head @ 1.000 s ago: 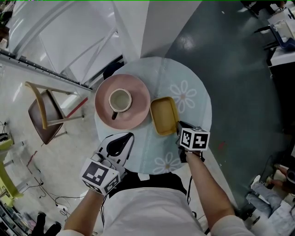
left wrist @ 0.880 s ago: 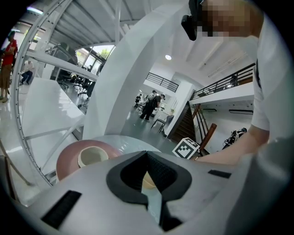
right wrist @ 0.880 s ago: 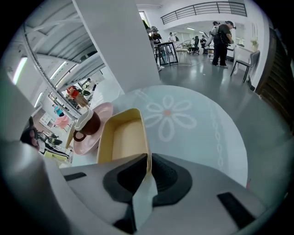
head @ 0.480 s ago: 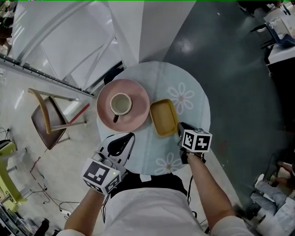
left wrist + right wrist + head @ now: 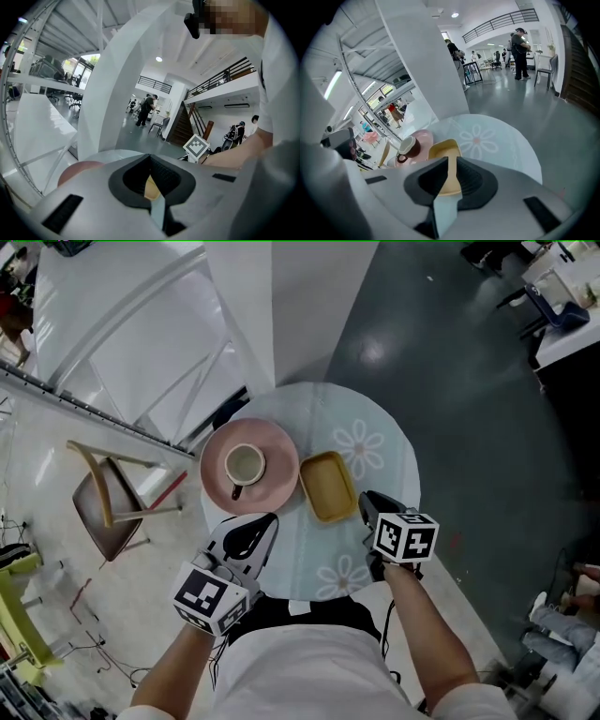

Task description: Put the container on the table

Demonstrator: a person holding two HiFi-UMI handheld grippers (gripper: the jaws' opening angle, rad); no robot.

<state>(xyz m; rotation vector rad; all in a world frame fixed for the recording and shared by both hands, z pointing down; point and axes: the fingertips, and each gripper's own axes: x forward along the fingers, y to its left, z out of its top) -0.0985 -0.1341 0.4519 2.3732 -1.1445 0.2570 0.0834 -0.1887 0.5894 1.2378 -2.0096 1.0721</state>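
- Head view: a shallow yellow rectangular container [image 5: 328,486] lies flat mid-counter on the round pale-blue flowered counter [image 5: 319,404]. It is just beside a round pink plate [image 5: 272,439] near the left edge.
- Head view: the right tool [image 5: 367,501] is near the container, and the left tool [image 5: 265,521] is over the near edge.
- Left gripper view: the left tool's [image 5: 150,157] jaw tips meet, gripping nothing.
- Right gripper view: the right tool's [image 5: 452,159] jaws are a slit apart and empty, with the container [image 5: 443,150] ahead.

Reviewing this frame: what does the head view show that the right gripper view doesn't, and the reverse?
Head view only: the person's forearms and the marker cube on the right tongs. Right gripper view only: people standing in the hall and a balcony railing. Both: the round table, the pink plate with its cup, and the yellow container resting on the table.
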